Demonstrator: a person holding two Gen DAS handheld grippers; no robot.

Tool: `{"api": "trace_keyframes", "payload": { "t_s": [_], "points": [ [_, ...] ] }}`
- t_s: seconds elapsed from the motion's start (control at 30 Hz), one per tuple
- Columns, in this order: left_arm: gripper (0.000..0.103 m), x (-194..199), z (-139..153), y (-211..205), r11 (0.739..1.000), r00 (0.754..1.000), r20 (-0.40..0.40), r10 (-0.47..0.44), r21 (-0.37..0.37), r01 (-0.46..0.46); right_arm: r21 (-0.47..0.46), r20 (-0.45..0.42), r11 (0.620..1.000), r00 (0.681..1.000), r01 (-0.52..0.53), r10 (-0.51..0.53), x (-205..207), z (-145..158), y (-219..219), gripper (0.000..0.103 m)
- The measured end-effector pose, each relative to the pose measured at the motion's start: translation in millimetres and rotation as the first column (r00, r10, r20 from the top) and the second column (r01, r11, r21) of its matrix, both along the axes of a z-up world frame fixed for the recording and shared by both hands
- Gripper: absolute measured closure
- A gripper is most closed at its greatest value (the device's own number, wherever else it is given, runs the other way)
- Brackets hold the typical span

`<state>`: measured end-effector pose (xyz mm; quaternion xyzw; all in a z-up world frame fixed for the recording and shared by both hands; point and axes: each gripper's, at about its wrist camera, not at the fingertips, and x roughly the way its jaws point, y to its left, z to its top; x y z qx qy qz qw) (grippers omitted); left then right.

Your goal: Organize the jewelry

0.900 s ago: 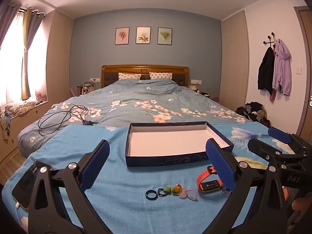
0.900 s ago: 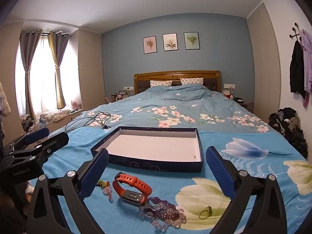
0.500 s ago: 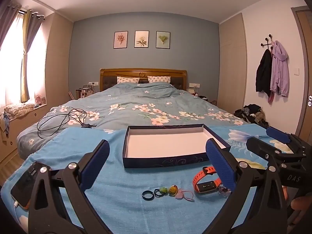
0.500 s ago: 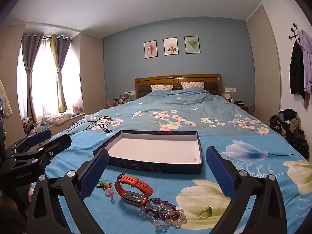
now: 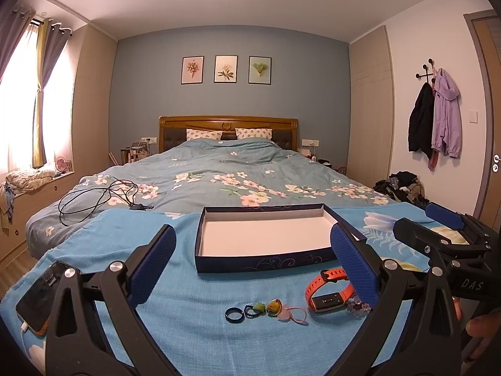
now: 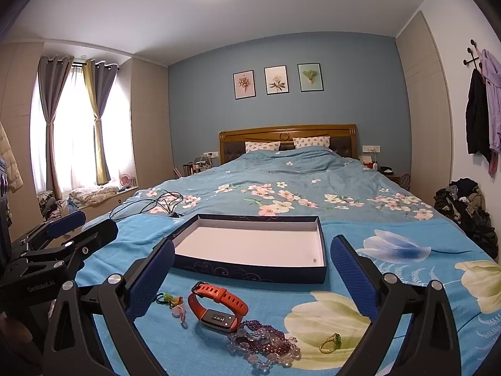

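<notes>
- 1 shallow dark-blue cardboard box w/ white inside [image 6: 250,246]: empty, mid-bed, just far of the jewelry.
- 2 grippers, left gripper [image 5: 252,268] & right gripper [image 6: 252,274]: both spread wide, holding nothing, hovering near side.
- 1 orange-strap smartwatch [image 6: 219,307]: prob. first pick; pinch strap, not face.
- 1 purple bead heap [image 6: 266,341], right of watch: scoop low.
- Small rings [image 5: 235,315]: approx. 4 left of watch, 1 gold-green ring [image 6: 330,343] right.

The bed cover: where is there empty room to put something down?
The box is bare inside except a tiny speck near its right corner. The blue cover is free between the phone and the black ring. It is crowded in front of the box: rings, the orange watch, purple beads and a gold ring.
</notes>
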<state>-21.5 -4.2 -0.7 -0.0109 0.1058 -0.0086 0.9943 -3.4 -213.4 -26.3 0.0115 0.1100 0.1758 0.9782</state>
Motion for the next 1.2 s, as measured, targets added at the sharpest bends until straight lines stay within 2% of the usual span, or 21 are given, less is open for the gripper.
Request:
{"api": "trace_keyframes", "payload": {
  "t_s": [1.2],
  "points": [
    [0.006,-3.5,0.2,-1.5,1.000,1.000,0.021,0.004,0.011,-0.004,0.009,0.003,1.000,1.000,-0.013,0.013,0.7,-0.1,0.3,0.007]
  ]
}}
